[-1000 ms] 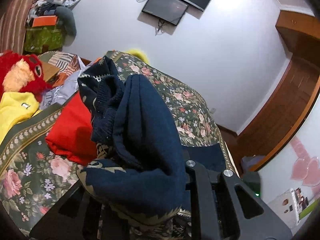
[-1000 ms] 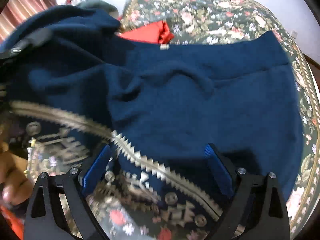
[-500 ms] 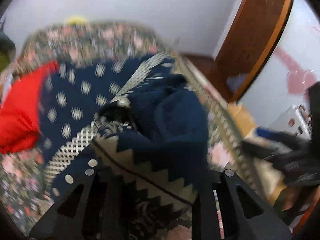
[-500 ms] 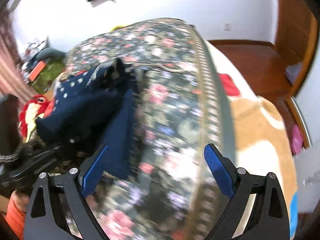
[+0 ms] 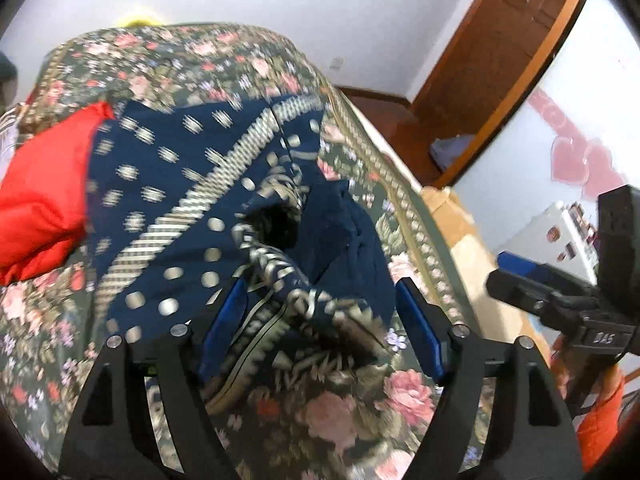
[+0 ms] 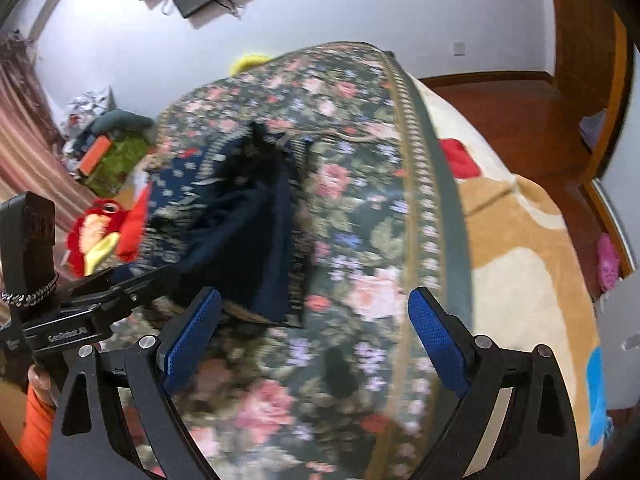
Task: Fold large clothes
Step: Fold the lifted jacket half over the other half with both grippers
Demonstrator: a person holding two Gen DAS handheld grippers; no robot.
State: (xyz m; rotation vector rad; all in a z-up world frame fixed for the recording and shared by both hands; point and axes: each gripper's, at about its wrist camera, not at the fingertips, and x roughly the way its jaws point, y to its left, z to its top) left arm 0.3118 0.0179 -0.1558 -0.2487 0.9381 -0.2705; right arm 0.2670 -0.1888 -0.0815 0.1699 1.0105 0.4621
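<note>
A navy sweater [image 5: 192,184] with cream dots and zigzag bands lies bunched on the floral bedspread [image 5: 340,408]. My left gripper [image 5: 320,324] hovers just over its near edge, jaws opening. A rumpled fold of the sweater sits between the blue pads [image 5: 224,316], which do not press on it. In the right wrist view the sweater [image 6: 248,220] lies up and to the left. My right gripper [image 6: 314,334] stands open over bare bedspread [image 6: 360,208] with nothing between its fingers.
A red garment [image 5: 44,200] lies left of the sweater, and a red and yellow plush toy [image 6: 96,232] beyond it. A beige blanket [image 6: 520,240] covers the bed's right side, with a wooden door [image 5: 500,60] and floor past it. A person's orange sleeve [image 6: 36,432] shows low left.
The left gripper held the sweater up, shut on it; now the sweater lies on the bed and the jaws have parted. The right gripper swung away from the sweater to the right.
</note>
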